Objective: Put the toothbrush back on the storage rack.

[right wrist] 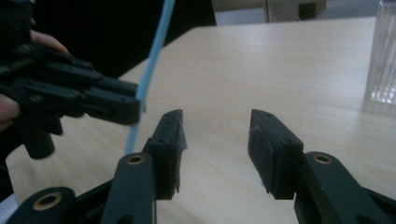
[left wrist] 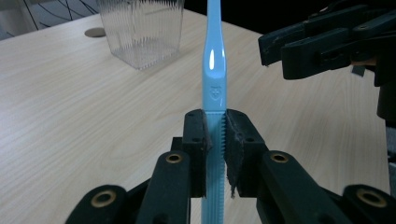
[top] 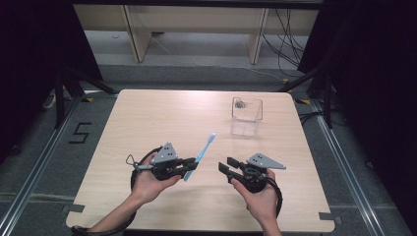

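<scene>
The left claw [top: 191, 163] grips the toothbrush [top: 200, 156] by its handle, lifted off the worktop [top: 147, 118], the right claw [top: 225, 165] is released and empty; insertion into the far-right cup [top: 246, 116] probably remains.

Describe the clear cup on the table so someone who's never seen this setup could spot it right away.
Start at the light wooden table and look to its far right part, beyond the right tongs. There stands the clear cup, a square-sided, ribbed, see-through container, upright and alone. Unlike the blue toothbrush clamped in the left tongs, it is transparent and nothing touches it.
</scene>
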Available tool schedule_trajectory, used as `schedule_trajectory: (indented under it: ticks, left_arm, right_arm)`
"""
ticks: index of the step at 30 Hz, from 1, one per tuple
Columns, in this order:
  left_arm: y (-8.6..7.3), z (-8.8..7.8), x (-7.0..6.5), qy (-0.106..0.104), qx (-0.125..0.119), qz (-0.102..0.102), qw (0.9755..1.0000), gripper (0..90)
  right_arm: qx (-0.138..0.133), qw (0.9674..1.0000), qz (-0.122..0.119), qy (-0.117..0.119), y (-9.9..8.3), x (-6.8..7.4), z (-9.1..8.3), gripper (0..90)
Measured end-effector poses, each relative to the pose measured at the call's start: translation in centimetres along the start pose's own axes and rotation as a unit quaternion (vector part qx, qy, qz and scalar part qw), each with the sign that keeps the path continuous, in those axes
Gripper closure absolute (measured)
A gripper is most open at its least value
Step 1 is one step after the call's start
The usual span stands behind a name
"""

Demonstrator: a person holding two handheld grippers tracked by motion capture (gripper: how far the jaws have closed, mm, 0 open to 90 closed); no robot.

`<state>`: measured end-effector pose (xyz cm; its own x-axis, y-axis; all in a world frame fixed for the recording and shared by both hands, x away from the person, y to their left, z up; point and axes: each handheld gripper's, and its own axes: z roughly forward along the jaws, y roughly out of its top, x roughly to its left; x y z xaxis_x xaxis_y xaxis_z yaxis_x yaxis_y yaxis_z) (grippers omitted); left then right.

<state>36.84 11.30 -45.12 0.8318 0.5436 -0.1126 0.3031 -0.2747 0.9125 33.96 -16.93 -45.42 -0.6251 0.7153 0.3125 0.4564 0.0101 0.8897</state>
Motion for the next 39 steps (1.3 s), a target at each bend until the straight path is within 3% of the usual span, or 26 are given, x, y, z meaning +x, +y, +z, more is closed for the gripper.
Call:
schedule_trajectory:
  ticks: [5, 13, 14, 16, 23, 25, 26, 30, 39]
  left_arm:
    - [-0.1, 0.4, -0.2, 0.009, -0.035, 0.003, 0.9994, 78.2]
    - [-0.1, 1.3, -0.7, 0.016, -0.056, -0.006, 0.9983, 78.2]
    - [-0.1, 1.3, -0.7, 0.016, -0.056, -0.006, 0.9983, 78.2]
    - [-0.1, 1.4, -0.8, 0.016, -0.06, -0.008, 0.998, 78.2]
    - [0.1, 1.6, -0.9, 0.02, -0.067, -0.005, 0.9975, 78.2]
    - [0.1, 1.7, -1.1, 0.021, -0.071, -0.003, 0.9973, 78.2]
    - [0.2, 1.7, -1.2, 0.021, -0.07, -0.003, 0.9973, 78.2]
    - [0.3, 1.8, -1.3, 0.02, -0.073, 0.0, 0.9971, 78.2]
    - [0.4, 1.7, -1.5, 0.021, -0.074, 0.004, 0.997, 78.2]
  right_arm:
    - [-0.042, 0.9991, -0.004, 0.01, 1.0, 1.0, 0.4, 60.0]
    - [-0.083, 0.9965, -0.005, 0.008, 2.3, 1.9, 1.4, 66.6]
    - [-0.086, 0.9962, 0.007, 0.013, 2.4, 2.0, 1.6, 67.5]
    - [-0.086, 0.9963, 0.003, 0.005, 2.5, 1.8, 1.8, 68.2]
    - [-0.098, 0.995, 0.015, 0.015, 2.4, 1.6, 2.4, 69.1]
    - [-0.096, 0.9947, 0.03, 0.017, 2.5, 1.8, 2.5, 69.1]
    - [-0.101, 0.9945, 0.023, 0.017, 2.5, 1.7, 2.6, 69.1]
    - [-0.096, 0.9947, 0.033, 0.016, 2.7, 1.8, 2.7, 69.8]
    - [-0.097, 0.995, 0.022, 0.01, 3.0, 2.0, 3.3, 76.1]
